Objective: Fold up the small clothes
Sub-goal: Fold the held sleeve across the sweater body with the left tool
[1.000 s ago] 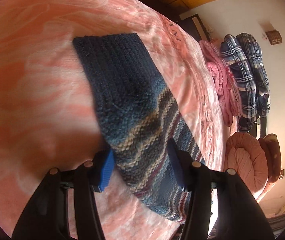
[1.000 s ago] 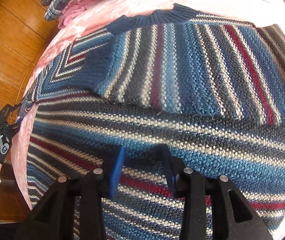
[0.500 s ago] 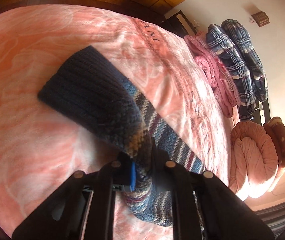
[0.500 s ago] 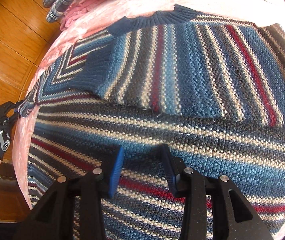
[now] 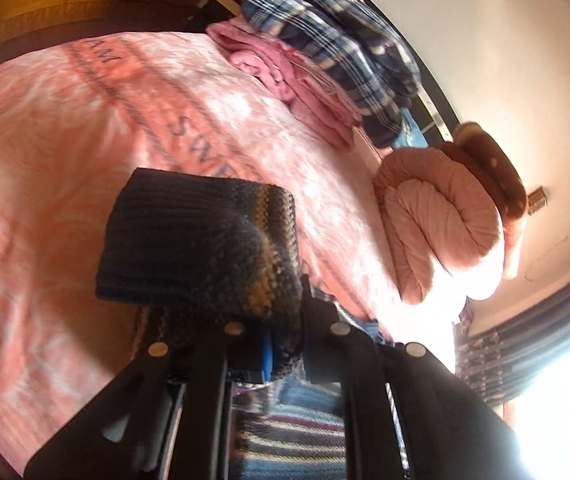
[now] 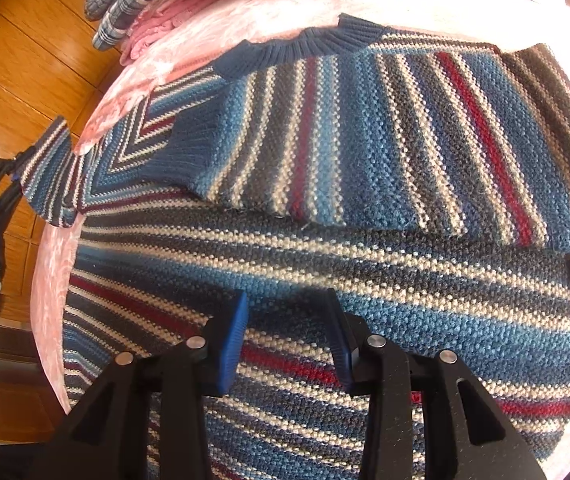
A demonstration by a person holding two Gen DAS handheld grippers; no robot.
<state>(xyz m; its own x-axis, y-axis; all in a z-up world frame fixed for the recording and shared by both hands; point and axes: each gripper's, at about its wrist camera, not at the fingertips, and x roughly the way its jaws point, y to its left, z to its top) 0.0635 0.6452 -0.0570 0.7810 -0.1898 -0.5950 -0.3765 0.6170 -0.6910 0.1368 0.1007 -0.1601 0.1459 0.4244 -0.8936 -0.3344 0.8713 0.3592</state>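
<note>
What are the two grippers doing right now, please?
Left gripper: shut on the sweater sleeve, lifted off the bed.
Right gripper: open, holding nothing, over the striped sweater.

The left gripper [image 5: 285,354] is clamped on the dark knitted sleeve [image 5: 201,244] of a striped sweater, the cuff end draped over its fingers [image 5: 265,354] above the pink bed [image 5: 45,152]. Farther back lie a folded pink blanket [image 5: 289,80], plaid bedding [image 5: 333,40] and a rolled pink quilt [image 5: 441,216].
</note>
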